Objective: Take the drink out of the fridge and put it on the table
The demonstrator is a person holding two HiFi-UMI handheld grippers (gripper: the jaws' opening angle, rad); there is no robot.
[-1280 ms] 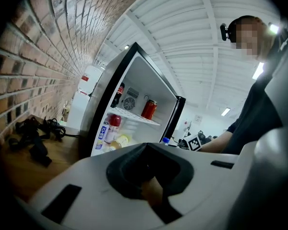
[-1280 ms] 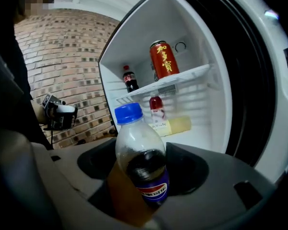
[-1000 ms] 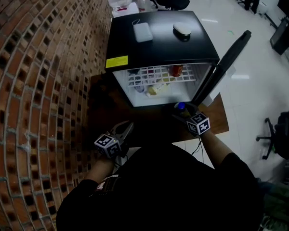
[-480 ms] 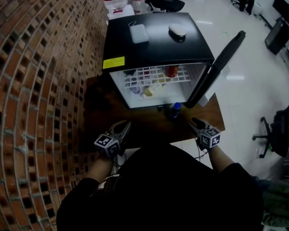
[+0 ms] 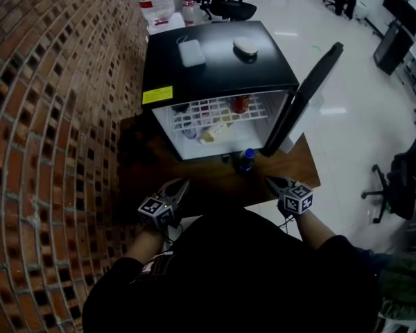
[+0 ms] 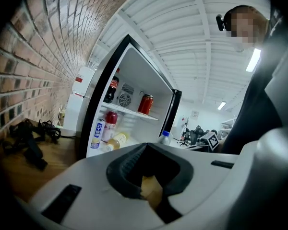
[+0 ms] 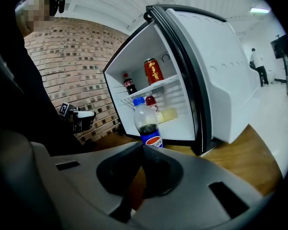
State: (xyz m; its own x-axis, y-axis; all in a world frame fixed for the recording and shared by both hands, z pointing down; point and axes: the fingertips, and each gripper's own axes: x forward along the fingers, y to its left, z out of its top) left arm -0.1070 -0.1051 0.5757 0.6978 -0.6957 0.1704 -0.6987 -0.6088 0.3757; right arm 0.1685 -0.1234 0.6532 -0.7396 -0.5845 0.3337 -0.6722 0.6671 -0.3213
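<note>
The drink, a blue-capped cola bottle, stands upright on the wooden table just in front of the open fridge. In the right gripper view the bottle is straight ahead, apart from the jaws. My right gripper sits back at the table's near edge, shut with nothing in it. My left gripper rests at the near left, jaws together and empty. The bottle's cap peeks over the left gripper's body.
The fridge door swings out to the right. A red can and other drinks sit on the wire shelf inside. Two white items lie on the fridge top. A brick wall runs along the left; black cables lie beside it.
The right gripper let go of the bottle, drew back toward the person and closed its jaws. The bottle stays standing on the table. The left gripper has barely moved.
</note>
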